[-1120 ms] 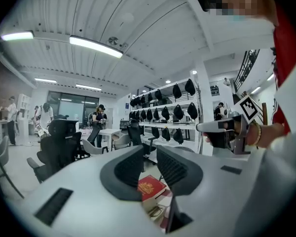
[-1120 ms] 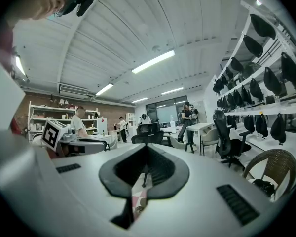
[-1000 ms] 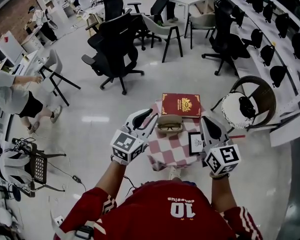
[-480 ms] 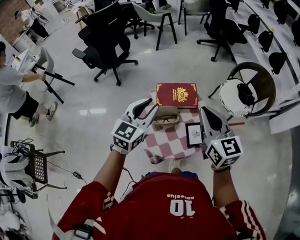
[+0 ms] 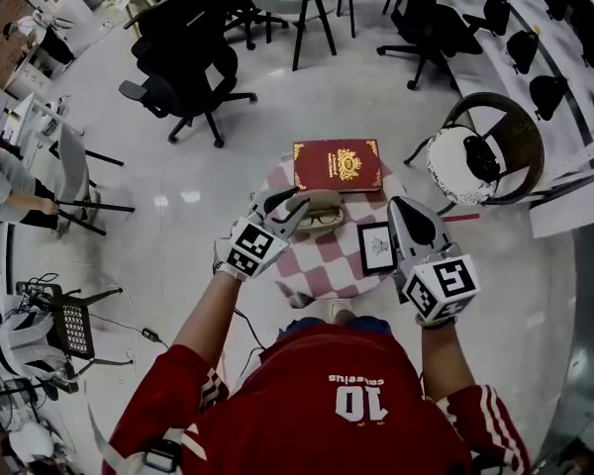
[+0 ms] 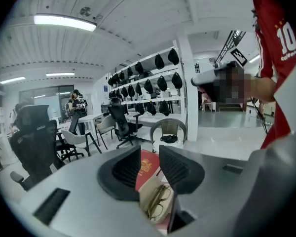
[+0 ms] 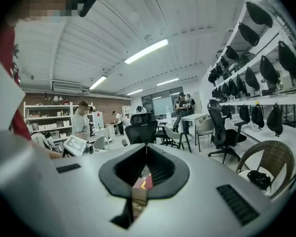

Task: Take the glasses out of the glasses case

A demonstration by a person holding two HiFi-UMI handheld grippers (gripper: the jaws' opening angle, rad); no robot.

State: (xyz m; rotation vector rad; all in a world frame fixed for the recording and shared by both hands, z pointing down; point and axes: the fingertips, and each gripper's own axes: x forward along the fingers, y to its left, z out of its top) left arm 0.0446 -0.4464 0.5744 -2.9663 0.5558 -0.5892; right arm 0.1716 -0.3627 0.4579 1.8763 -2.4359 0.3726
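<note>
- A small round counter (image 5: 329,277) under a red-and-white checked cloth is carrying three things: a red hardback book with a gold crest (image 5: 337,164) at 12 o'clock, a small black-framed picture (image 5: 376,249) at 4 o'clock, and an open beige glasses case (image 5: 324,202) near the middle.
- The dark-rimmed glasses (image 5: 322,219) are lying inside the case, not yet lifted out.
- The left gripper (image 5: 285,209) is sitting at the case's 9 o'clock, just beside it. Whether it is touching the case cannot be told.
- Its jaws are standing apart and clamping nothing. In the left gripper view the glasses (image 6: 159,201) are showing low in the gap between them.
- The right gripper (image 5: 404,212) is hovering at the case's 3 o'clock, above the framed picture. Its jaws are pressed together and holding nothing.
- Judging from here, closing the wide jaws on a lens could be smearing or stressing it, and a thin rim could be slipping out of the grip.
- The light case is lying unheld, so lifting the glasses could be dragging it along or tipping it toward the counter edge at 9 o'clock.
- Closing too low would be catching the case wall together with the frame.
</note>
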